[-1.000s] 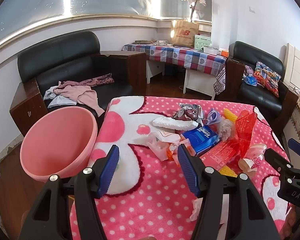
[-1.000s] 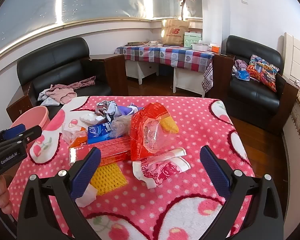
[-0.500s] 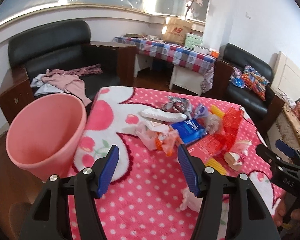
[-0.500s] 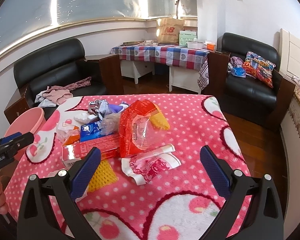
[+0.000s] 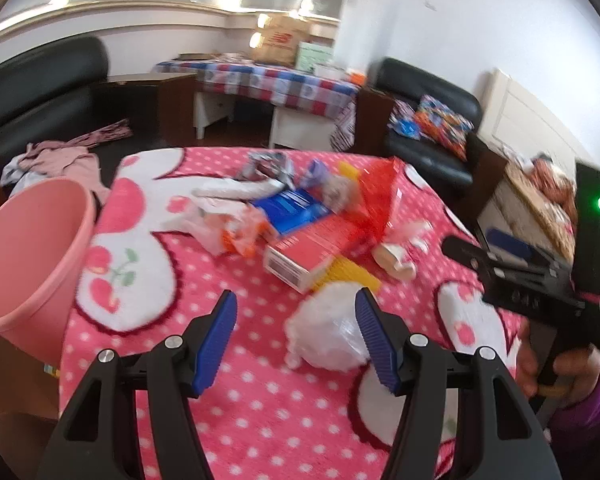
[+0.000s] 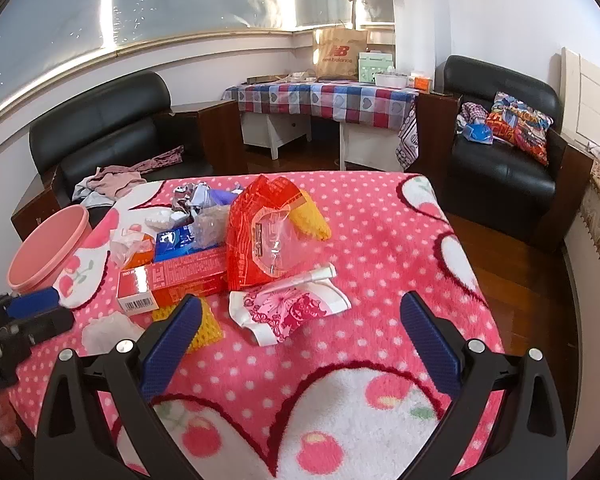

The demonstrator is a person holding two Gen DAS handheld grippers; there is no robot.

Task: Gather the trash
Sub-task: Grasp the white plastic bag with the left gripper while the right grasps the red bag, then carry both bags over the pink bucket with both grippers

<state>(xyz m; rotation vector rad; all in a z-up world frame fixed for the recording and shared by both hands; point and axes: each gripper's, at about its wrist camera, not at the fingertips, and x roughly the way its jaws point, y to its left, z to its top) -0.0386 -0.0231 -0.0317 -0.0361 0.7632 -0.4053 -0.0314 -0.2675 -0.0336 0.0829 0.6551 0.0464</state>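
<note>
Left gripper (image 5: 296,320) lowered and swung rightward since a second ago, jaws wide, now framing a white crumpled bag (image 5: 328,332) just ahead: likely first pick. Right gripper (image 6: 300,328) also wide, empty, hardly shifted. Ahead of it: glossy red wrapper (image 6: 268,236), rigid red carton (image 6: 172,280), floral pouch (image 6: 292,308). Smooth pink bin (image 5: 28,256) far left of left gripper, off blanket (image 5: 260,400) edge.

The left gripper (image 5: 296,334) swung right and closer, bringing the crumpled white bag (image 5: 328,330) between its spread fingers.
</note>
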